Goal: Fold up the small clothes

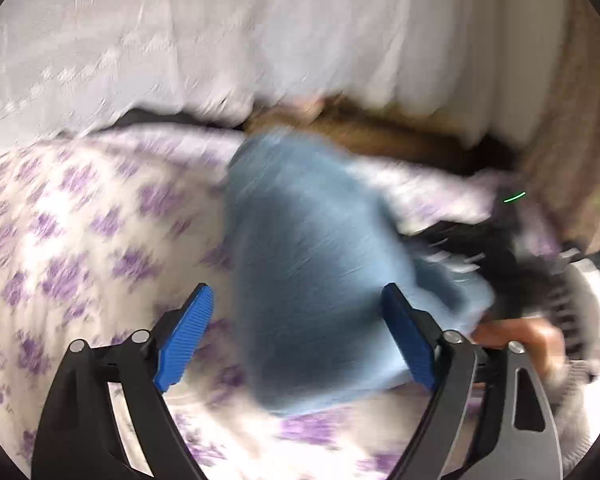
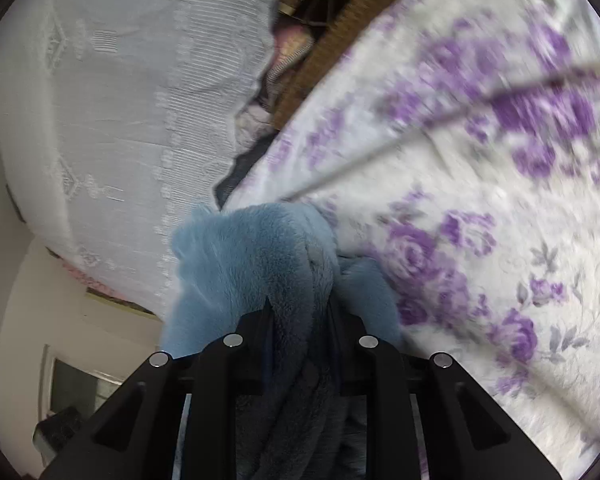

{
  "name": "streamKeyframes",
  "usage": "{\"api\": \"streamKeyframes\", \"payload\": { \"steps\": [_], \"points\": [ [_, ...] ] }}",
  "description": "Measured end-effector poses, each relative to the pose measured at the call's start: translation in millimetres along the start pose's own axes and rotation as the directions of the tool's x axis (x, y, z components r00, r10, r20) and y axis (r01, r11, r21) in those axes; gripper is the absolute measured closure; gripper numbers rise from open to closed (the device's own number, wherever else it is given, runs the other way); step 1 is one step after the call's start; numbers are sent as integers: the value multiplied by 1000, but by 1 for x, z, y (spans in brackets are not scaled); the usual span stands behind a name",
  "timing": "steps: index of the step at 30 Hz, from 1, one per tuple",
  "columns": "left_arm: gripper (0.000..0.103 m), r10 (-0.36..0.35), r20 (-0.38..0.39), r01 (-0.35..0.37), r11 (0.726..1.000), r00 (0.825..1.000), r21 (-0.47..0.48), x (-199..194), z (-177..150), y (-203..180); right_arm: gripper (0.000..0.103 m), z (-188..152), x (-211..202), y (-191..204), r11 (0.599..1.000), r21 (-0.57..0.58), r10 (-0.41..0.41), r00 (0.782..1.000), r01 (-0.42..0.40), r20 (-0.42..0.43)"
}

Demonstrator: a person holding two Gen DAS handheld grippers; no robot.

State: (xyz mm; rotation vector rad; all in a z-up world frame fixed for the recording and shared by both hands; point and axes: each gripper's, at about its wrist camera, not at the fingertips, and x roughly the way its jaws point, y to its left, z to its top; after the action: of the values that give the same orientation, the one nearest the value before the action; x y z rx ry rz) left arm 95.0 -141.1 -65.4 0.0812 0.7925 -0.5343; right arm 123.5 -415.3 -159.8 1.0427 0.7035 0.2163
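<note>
Spread beneath everything, a bedsheet (image 1: 72,240) of white cloth printed with purple roses; behind it a white lace curtain (image 1: 220,40), ribbed and embroidered; brown woven fabric (image 1: 380,128) in the gap between. On the sheet, a blue fleece garment (image 1: 308,260), plush and bunched, blurred. Left gripper (image 1: 296,312) wide apart, pads clear of the fleece; right gripper (image 2: 300,320) narrowed, clamped on a fold of it.

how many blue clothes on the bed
1 that I can see: a fluffy light blue garment lying on the floral bedsheet, one bunched part clamped in the right hand-held gripper. Blur may hide others.
</note>
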Motion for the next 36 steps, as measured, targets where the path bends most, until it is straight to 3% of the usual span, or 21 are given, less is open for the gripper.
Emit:
{"api": "streamKeyframes", "payload": {
  "steps": [3, 5, 6, 8, 10, 14, 16, 17, 19, 20, 21, 23, 25, 29, 32, 33, 36],
  "points": [
    [5, -3, -120, 0, 1000, 993, -28, 35, -16, 9, 80, -1, 0, -5, 1000, 10, -4, 1000, 4, -6],
    [4, -6, -113, 3, 1000, 994, -26, 35, -20, 10, 76, -1, -4, -2, 1000, 3, -26, 1000, 26, 2],
    [4, 4, -107, -5, 1000, 994, -11, 32, -20, 9, 68, -3, -10, -1, 999, 3, -46, 999, 46, 11],
    [4, 14, -90, -14, 1000, 996, 1, 29, -22, 8, 62, -9, -28, 15, 992, -24, -118, 989, 121, 83],
    [4, 10, -69, -10, 1000, 998, 8, 27, -25, 9, 62, -19, -52, 55, 965, -179, -159, 971, 191, 180],
    [4, -17, -61, 17, 1000, 998, -12, 25, -25, 13, 62, -49, -67, 109, 924, -362, -76, 986, 125, 148],
    [4, -41, -53, 39, 999, 998, -36, 22, -23, 17, 66, -67, -58, 116, 906, -406, -89, 992, 118, 91],
    [4, -52, -46, 50, 998, 998, -49, 20, -22, 21, 69, -74, -48, 108, 903, -404, -136, 989, 146, 52],
    [4, -85, -33, 82, 994, 996, -76, 14, -22, 29, 103, -79, -34, 81, 900, -371, -238, 971, 230, 25],
    [4, -105, -36, 102, 991, 994, -85, 14, -21, 32, 103, -78, -31, 60, 915, -336, -230, 973, 222, 18],
    [4, -125, -55, 120, 989, 991, -86, 17, -21, 33, 103, -75, -34, 43, 945, -288, -161, 987, 154, 1],
    [4, -96, -94, 90, 994, 991, -65, 27, -22, 30, 103, -68, -40, 23, 980, -188, -68, 997, 61, -32],
    [4, -99, -122, 93, 994, 988, -56, 33, -24, 28, 103, -71, -43, 25, 976, -204, -77, 997, 71, -20],
    [11, -155, -77, 148, 985, 985, -91, 13, -16, 37, 101, -81, -51, 57, 932, -310, -177, 983, 186, 57],
    [11, -99, 31, 101, 993, 995, -65, -11, 1, 40, 92, -81, -59, 116, 836, -462, -231, 953, 296, 194],
    [11, -80, 44, 82, 994, 996, -67, -12, 8, 44, 89, -76, -55, 126, 816, -484, -244, 948, 315, 205],
    [9, -59, -16, 57, 991, 998, -122, 13, 18, 59, 88, -50, -28, 156, 774, -524, -286, 934, 356, 212]
  ]
}}
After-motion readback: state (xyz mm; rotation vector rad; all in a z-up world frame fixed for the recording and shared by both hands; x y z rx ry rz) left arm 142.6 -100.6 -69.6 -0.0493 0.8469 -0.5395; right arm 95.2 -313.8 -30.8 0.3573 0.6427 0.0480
